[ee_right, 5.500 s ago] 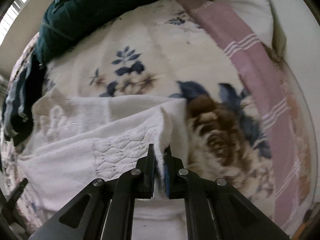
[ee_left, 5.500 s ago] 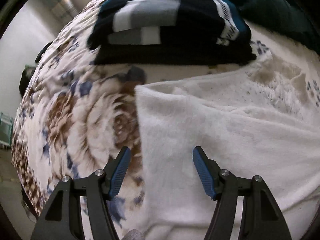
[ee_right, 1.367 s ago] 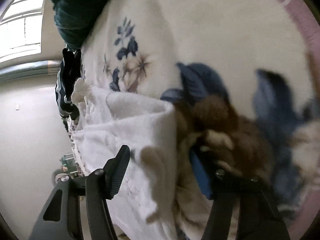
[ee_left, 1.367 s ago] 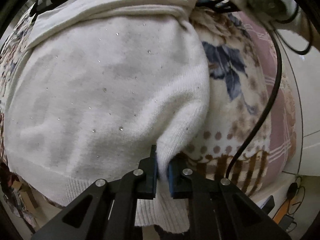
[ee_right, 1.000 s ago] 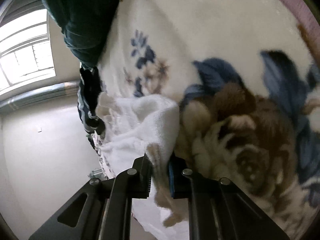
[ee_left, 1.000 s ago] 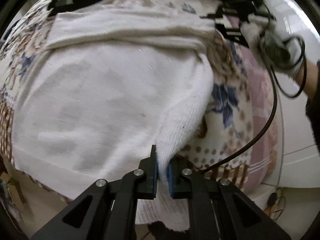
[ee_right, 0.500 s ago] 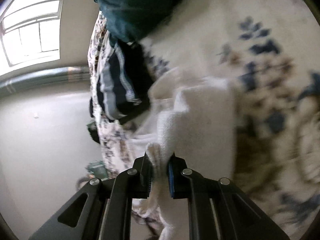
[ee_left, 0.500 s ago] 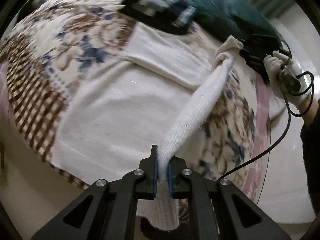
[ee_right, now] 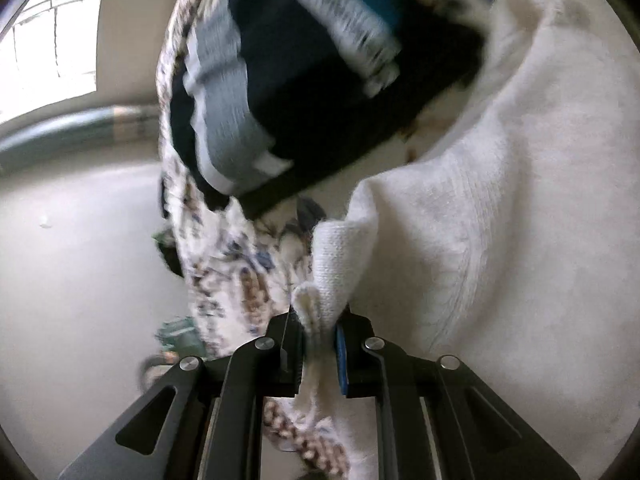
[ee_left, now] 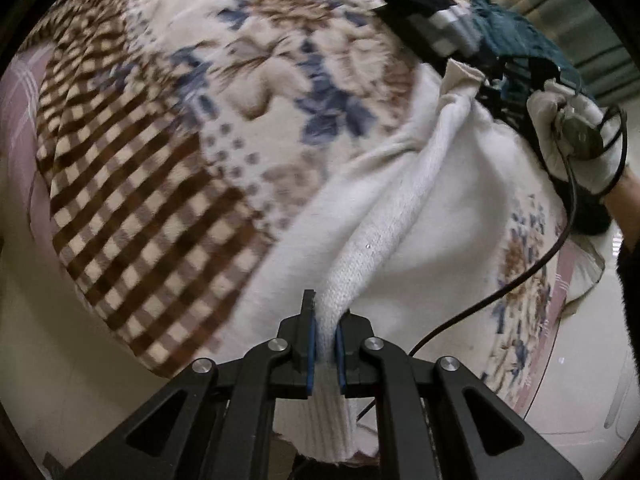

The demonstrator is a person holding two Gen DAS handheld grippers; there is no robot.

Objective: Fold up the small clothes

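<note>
A white knit sweater (ee_left: 448, 216) lies on a floral bed blanket (ee_left: 248, 80). My left gripper (ee_left: 325, 344) is shut on the sweater's ribbed hem and holds that edge lifted, stretched toward the far end. My right gripper (ee_right: 316, 340) is shut on another edge of the same sweater (ee_right: 520, 220). The right gripper and its gloved hand (ee_left: 576, 136) show at the upper right of the left wrist view, holding the far end of the raised edge.
A folded navy and grey striped garment (ee_right: 288, 92) lies on the blanket just beyond the sweater; it also shows in the left wrist view (ee_left: 432, 32), beside dark teal fabric (ee_left: 516, 36). A black cable (ee_left: 520, 276) hangs from the right hand. The bed edge drops to the floor at left.
Both grippers, each still shut on the sweater, have swung its lifted edge across the bed toward the striped garment. The edge is now stretched between them above the rest of the sweater.
</note>
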